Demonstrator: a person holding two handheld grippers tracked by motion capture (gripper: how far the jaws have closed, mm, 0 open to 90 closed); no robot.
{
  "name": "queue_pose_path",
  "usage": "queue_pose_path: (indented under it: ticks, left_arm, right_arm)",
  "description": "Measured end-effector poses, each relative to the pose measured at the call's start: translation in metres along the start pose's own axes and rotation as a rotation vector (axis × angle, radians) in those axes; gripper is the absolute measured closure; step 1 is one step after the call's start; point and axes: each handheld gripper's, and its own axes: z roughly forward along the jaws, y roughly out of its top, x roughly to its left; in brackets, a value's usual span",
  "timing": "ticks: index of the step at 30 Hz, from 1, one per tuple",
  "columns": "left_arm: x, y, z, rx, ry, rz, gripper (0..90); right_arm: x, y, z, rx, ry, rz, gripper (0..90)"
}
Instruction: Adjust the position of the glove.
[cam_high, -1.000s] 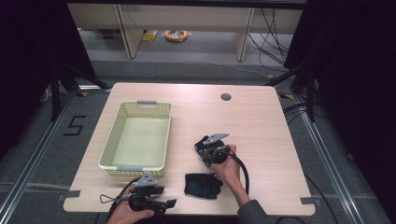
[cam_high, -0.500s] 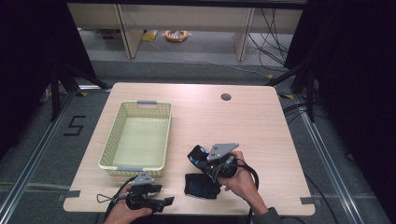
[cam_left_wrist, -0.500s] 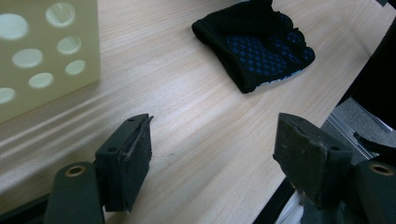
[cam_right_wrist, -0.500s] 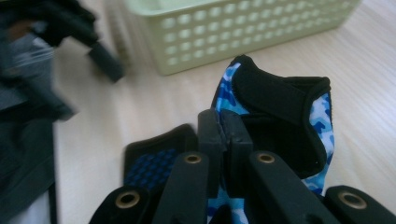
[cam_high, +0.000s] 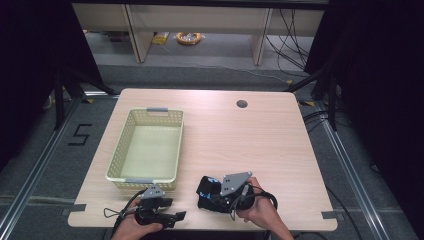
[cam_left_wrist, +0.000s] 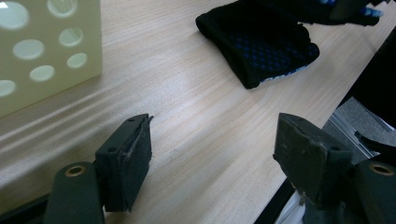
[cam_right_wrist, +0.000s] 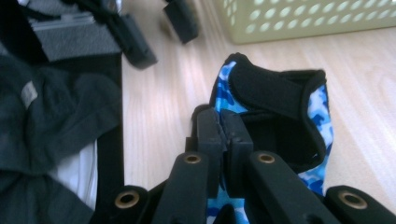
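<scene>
A black glove (cam_high: 204, 194) with blue camouflage patches lies near the table's front edge, right of centre. My right gripper (cam_high: 216, 194) is shut on it. In the right gripper view the jaws (cam_right_wrist: 224, 133) are pressed together at the glove's (cam_right_wrist: 280, 91) edge, and the fabric stands up, folded, in front of them. My left gripper (cam_high: 175, 216) rests at the front edge, left of the glove, open with nothing between its pads (cam_left_wrist: 128, 156). The left gripper view shows the glove (cam_left_wrist: 261, 46) ahead on the wood.
A pale yellow perforated basket (cam_high: 172, 150) stands on the left half of the table, just behind the left gripper. A corner of the basket (cam_left_wrist: 46, 56) is close on the left in the left gripper view. A round cable hole (cam_high: 242, 104) sits at the back right.
The right gripper has come from the table's middle toward the front edge, down the picture, onto the glove. The glove is now bunched with blue showing. The left gripper has kept still.
</scene>
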Motion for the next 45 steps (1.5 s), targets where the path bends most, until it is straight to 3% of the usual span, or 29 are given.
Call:
queue_pose_path:
  ticks: [1,5,7,8,12,13,14,22,25,26,27,28,29,30,31,32,34,35,36,37,38,40,41,42,43,44,45]
  left_arm:
    - [0.0,0.0,0.0,0.0,0.001,0.0,27.1]
    - [-0.002,0.0,0.0,0.0,0.016,-0.002,27.1]
    - [-0.002,0.0,0.0,0.001,0.015,-0.002,27.1]
    - [-0.001,0.0,0.001,-0.002,0.002,-0.005,27.1]
    - [-0.002,0.0,0.0,0.011,0.016,0.002,27.1]
    - [-0.001,-0.001,0.001,0.004,0.003,0.003,27.1]
    - [-0.001,-0.001,0.001,0.009,-0.001,0.004,27.1]
    - [-0.002,0.0,0.0,0.011,0.016,0.001,27.2]
    - [-0.002,0.0,0.0,0.01,0.014,-0.001,27.6]
    - [-0.002,0.0,0.0,0.007,0.015,0.0,27.6]
    - [-0.002,0.0,0.0,0.007,0.015,0.0,27.9]
    - [-0.001,0.001,0.001,-0.007,-0.006,-0.013,28.2]
    - [-0.001,0.001,0.001,-0.007,-0.006,-0.013,28.4]
    - [0.0,0.002,0.0,-0.017,-0.006,-0.018,28.8]
    - [0.0,0.002,0.0,-0.017,-0.006,-0.018,29.5]
    - [0.001,0.005,0.0,-0.03,-0.015,-0.042,30.3]
    - [0.002,0.007,-0.001,-0.03,-0.022,-0.047,33.9]
    - [0.001,0.009,0.0,-0.042,-0.017,-0.055,33.9]
    - [0.001,0.011,0.0,-0.04,-0.005,-0.056,35.3]
    - [0.001,0.012,0.001,-0.046,-0.026,-0.061,38.3]
    - [0.0,0.013,0.003,-0.056,-0.021,-0.067,38.3]
    - [-0.003,0.017,0.008,-0.053,-0.02,-0.064,42.1]
    - [-0.003,0.017,0.008,-0.053,-0.02,-0.064,43.1]
    - [-0.006,0.021,0.014,-0.053,-0.026,-0.063,43.7]
    - [-0.008,0.023,0.016,-0.05,-0.025,-0.064,44.1]
    - [-0.008,0.023,0.016,-0.05,-0.025,-0.064,44.6]
    - [-0.009,0.025,0.019,-0.05,-0.022,-0.066,44.6]
  right_arm:
    - [-0.001,-0.001,0.002,0.002,0.005,-0.019,88.4]
    - [0.0,-0.003,0.003,0.018,0.005,-0.017,88.4]
    - [0.001,-0.001,0.0,0.021,-0.013,-0.016,88.4]
    - [0.003,0.004,-0.007,0.004,-0.023,-0.05,88.4]
    - [0.005,0.007,-0.015,0.012,-0.034,-0.069,88.4]
    - [0.006,0.005,-0.013,0.024,-0.034,-0.052,88.4]
    - [0.005,0.003,-0.009,0.032,-0.025,-0.068,88.4]
    - [0.0,-0.011,0.009,0.093,0.023,-0.051,87.5]
    - [0.001,-0.015,0.013,0.105,0.037,-0.028,84.6]
    - [0.001,-0.015,0.017,0.112,0.046,-0.053,77.8]
    - [0.001,-0.015,0.017,0.112,0.046,-0.053,77.8]
    - [0.002,-0.015,0.017,0.108,0.045,-0.031,71.4]
    - [0.002,-0.015,0.017,0.108,0.045,-0.031,71.4]
    - [0.002,-0.013,0.014,0.078,0.023,-0.006,61.8]
    - [0.002,-0.013,0.014,0.078,0.023,-0.006,61.8]
    - [0.003,-0.011,0.005,0.041,-0.017,0.066,57.0]
    - [0.001,-0.011,0.001,0.017,-0.041,0.074,54.8]
    - [0.001,-0.012,-0.005,-0.008,-0.079,0.118,52.6]
    - [-0.001,-0.014,-0.01,-0.031,-0.113,0.171,51.8]
    - [-0.005,-0.021,-0.02,-0.054,-0.18,0.282,50.2]
    - [-0.005,-0.021,-0.02,-0.054,-0.18,0.282,50.2]
    - [-0.012,-0.037,-0.028,-0.06,-0.269,0.407,48.7]
    - [-0.012,-0.037,-0.028,-0.06,-0.269,0.407,48.7]
    - [-0.014,-0.047,-0.033,-0.064,-0.306,0.532,46.4]
    - [-0.015,-0.051,-0.033,-0.072,-0.3,0.58,45.7]
    - [-0.016,-0.053,-0.033,-0.079,-0.308,0.612,44.3]
    - [-0.016,-0.053,-0.033,-0.079,-0.308,0.612,44.3]
